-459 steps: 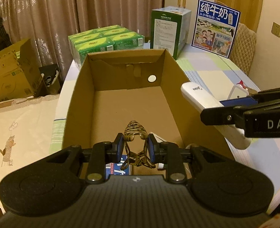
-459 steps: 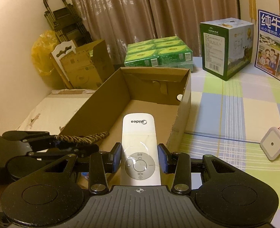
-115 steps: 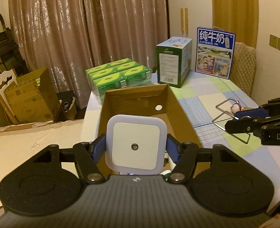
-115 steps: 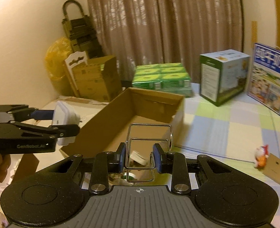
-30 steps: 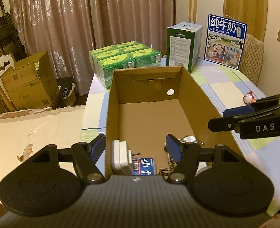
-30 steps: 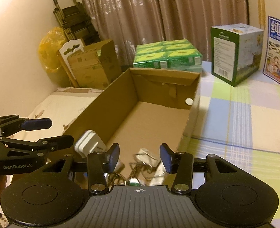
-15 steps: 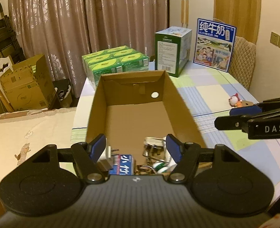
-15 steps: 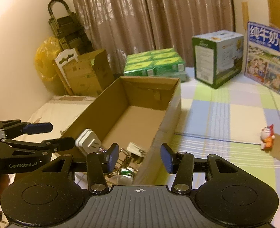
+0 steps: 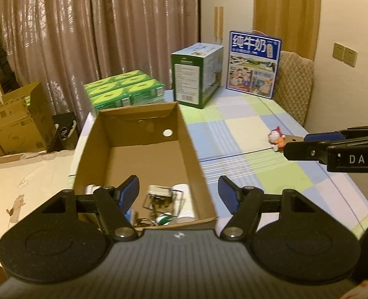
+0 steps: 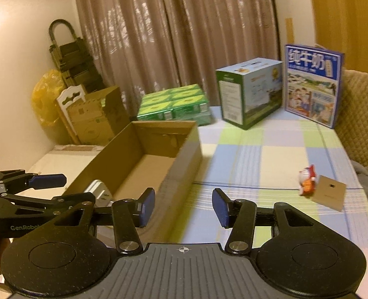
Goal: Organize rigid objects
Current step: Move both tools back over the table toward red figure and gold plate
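An open cardboard box (image 9: 194, 154) lies on the table. Its near end holds a wire rack (image 9: 162, 199), a white remote (image 9: 184, 188) and a white plug-in light (image 10: 99, 191). My left gripper (image 9: 178, 191) hovers open over that near end with nothing between its fingers. My right gripper (image 10: 182, 205) is over the box's right wall and the tablecloth; its jaws are opening and nothing is between them. A small red and white toy figure (image 10: 307, 180) lies against a brown card (image 10: 329, 195) on the right of the table, apart from both grippers. The toy figure (image 9: 276, 139) sits just beyond my right gripper (image 9: 296, 144).
Green drink cartons (image 9: 124, 92), a green and white box (image 9: 196, 74) and a blue milk carton (image 9: 253, 64) stand at the table's far end. A padded chair (image 9: 293, 87) is at the far right. Cardboard boxes (image 9: 17, 122) stand on the floor at left.
Both grippers have pulled back, risen and swung right, away from the box's near end. The right gripper's jaws stand a little wider. The toy figure has come into both views.
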